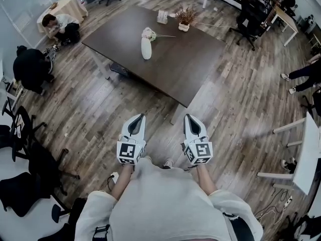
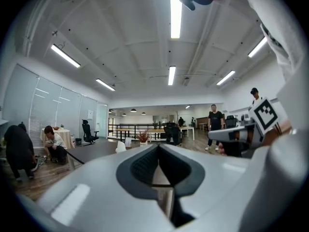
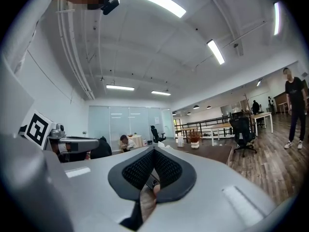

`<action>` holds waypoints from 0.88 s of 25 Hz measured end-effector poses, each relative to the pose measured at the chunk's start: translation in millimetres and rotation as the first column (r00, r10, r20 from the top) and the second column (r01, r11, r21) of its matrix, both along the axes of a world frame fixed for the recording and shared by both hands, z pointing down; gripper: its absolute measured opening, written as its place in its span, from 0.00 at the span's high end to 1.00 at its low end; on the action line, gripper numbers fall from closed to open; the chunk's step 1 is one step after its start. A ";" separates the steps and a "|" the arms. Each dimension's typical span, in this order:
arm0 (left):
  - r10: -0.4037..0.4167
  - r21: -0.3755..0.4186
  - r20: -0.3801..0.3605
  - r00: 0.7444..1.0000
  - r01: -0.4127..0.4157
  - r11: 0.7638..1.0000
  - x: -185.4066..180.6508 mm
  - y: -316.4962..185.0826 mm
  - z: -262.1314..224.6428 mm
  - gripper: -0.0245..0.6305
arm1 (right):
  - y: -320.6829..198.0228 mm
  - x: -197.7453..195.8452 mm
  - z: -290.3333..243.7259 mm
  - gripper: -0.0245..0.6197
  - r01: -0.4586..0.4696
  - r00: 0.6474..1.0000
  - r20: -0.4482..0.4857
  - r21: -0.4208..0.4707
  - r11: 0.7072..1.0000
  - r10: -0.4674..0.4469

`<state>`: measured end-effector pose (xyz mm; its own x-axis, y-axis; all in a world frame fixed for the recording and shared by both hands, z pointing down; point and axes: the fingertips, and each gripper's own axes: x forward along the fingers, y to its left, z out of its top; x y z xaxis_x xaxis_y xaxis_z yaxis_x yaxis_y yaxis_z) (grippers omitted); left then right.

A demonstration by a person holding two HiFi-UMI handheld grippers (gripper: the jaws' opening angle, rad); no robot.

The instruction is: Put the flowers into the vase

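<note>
A white vase stands upright on the dark table, well ahead of me. A white flower lies just behind the vase, its thin stem running right across the tabletop. My left gripper and right gripper are held side by side over the wood floor, short of the table's near corner, both shut and empty. In the left gripper view the vase shows small beyond the closed jaws. The right gripper view has the table far off.
A small pot of dried plants and a white card holder sit at the table's far edge. Office chairs stand beyond it. Two people crouch at the left. Another person stands at the right.
</note>
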<state>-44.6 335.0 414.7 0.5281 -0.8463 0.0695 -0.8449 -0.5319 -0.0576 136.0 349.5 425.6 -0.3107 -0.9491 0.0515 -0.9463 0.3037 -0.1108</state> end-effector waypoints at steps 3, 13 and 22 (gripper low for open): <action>-0.014 -0.002 0.009 1.000 0.014 1.000 5.0 -0.4 0.7 0.95 | -0.8 4.4 1.1 0.97 0.018 1.000 0.010 0.000 1.000 -0.018; -0.035 -0.017 0.015 0.999 0.035 0.999 41.9 -2.3 11.3 0.95 | -5.1 36.2 8.7 0.97 0.061 0.998 -0.002 -0.007 0.998 -0.061; -0.037 -0.023 0.022 0.999 0.037 0.999 59.8 -15.7 17.6 0.95 | -16.8 51.0 16.2 0.97 0.074 0.997 -0.001 -0.012 0.997 -0.074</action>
